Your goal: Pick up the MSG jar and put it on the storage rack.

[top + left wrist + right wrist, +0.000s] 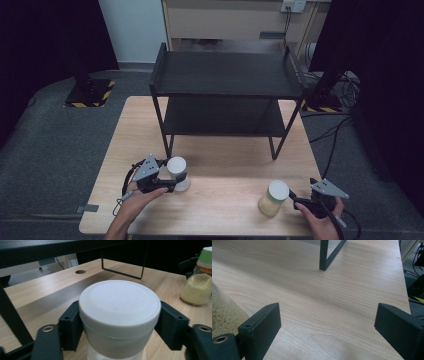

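Jars are the work at hand, and you are at the grasp step: your left gripper (172,183) has its jaws pinching the white-lidded jar (119,315) just under the lid, the jar standing upright on the desk (225,200) between them. Your right gripper (327,325) has its jaws spread with nothing but bare desk between them; the green-lidded jar (274,198) of pale grain stands just beside the left jaw, outside the gap. The black shelf (227,75) stands beyond both pairs of jaws, so I judge the next move is a straight lift of the white-lidded jar, kept upright, high enough to clear a shelf edge. Watch for slip, since the grip sits high on the jar. What that jar holds is hard to tell, as the lid hides most of its body, and the other jar is cut off at the frame edge in the right gripper view.
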Demonstrator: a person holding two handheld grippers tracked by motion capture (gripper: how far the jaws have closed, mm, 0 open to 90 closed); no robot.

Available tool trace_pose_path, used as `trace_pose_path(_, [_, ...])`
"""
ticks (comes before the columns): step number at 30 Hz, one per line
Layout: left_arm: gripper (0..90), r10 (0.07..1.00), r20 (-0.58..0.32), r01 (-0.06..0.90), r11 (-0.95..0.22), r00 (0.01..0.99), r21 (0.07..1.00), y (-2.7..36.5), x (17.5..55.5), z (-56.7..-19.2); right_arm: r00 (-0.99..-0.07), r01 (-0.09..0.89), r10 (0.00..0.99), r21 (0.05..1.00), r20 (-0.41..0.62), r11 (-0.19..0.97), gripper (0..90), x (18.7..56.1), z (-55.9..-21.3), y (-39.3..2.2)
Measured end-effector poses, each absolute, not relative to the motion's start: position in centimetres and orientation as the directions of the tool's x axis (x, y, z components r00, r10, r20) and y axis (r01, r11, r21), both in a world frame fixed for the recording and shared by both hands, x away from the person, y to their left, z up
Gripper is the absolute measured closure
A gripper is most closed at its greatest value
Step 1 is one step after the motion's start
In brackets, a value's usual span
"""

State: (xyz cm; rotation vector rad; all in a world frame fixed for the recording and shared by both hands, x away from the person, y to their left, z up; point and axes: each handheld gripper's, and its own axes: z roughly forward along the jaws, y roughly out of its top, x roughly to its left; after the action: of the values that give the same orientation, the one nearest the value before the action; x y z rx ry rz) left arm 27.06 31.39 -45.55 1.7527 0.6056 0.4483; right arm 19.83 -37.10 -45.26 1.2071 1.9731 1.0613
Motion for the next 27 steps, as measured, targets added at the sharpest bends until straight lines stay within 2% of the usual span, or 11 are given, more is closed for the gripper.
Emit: trace_pose_path(27, [32.5,0.582,0.003,0.151,-0.216,0.813,0.965,32.0,26.7,-43.2,-0.421,0.430,0.903,0.859,-0.081,0.278,7.4,20.0,-45.1,-36.8])
